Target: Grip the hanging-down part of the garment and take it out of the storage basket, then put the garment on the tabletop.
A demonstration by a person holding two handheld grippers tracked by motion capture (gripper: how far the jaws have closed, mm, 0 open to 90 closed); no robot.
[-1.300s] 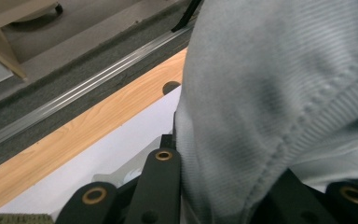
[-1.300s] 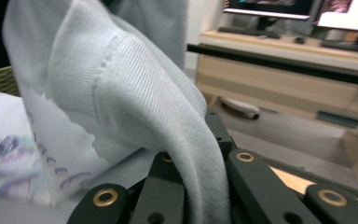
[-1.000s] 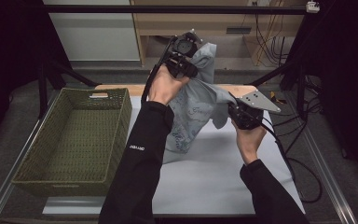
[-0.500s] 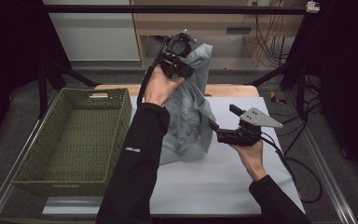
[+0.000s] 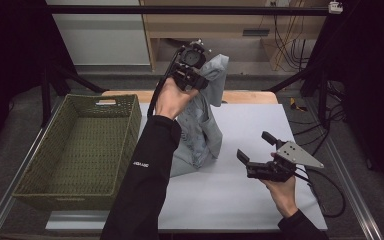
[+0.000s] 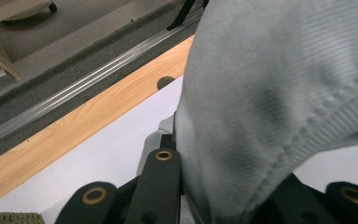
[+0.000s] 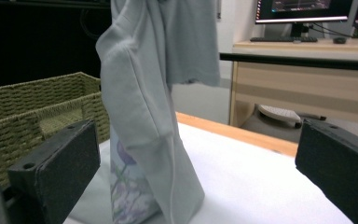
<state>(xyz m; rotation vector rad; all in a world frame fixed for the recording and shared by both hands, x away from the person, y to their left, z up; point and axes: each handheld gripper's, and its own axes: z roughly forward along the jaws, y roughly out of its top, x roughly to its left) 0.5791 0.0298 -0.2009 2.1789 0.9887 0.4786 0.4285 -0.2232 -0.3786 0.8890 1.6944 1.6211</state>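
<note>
Left gripper (image 5: 194, 75) is up high over the far side of the table, jaws pinched tight on a fold of the pale grey-blue sweatshirt (image 5: 204, 122), and the garment hangs down from it in a long drooping column. Look at that fabric in the left gripper view: fine ribbed knit, a thick rolled hem or cuff edge bunched right between the black jaws (image 6: 261, 121). The lower end of the sweatshirt is crumpled on the white table mat (image 5: 260, 120), just right of the person's left sleeve (image 5: 145, 185), so part of it rests on the surface while the top is lifted.

From the right gripper view the garment stands like a soft tower, a seam running down its front, and at the bottom a printed patch peeks out, purple and green, flower-like (image 7: 126, 186). A short panel of cloth hangs loose near the top.

Right gripper (image 5: 254, 148) sits low and to the right, well apart from the cloth, jaws just swung wide with nothing between them.

Woven green basket (image 5: 75, 150) waits at the left of the mat, beside the sweatshirt.
</note>
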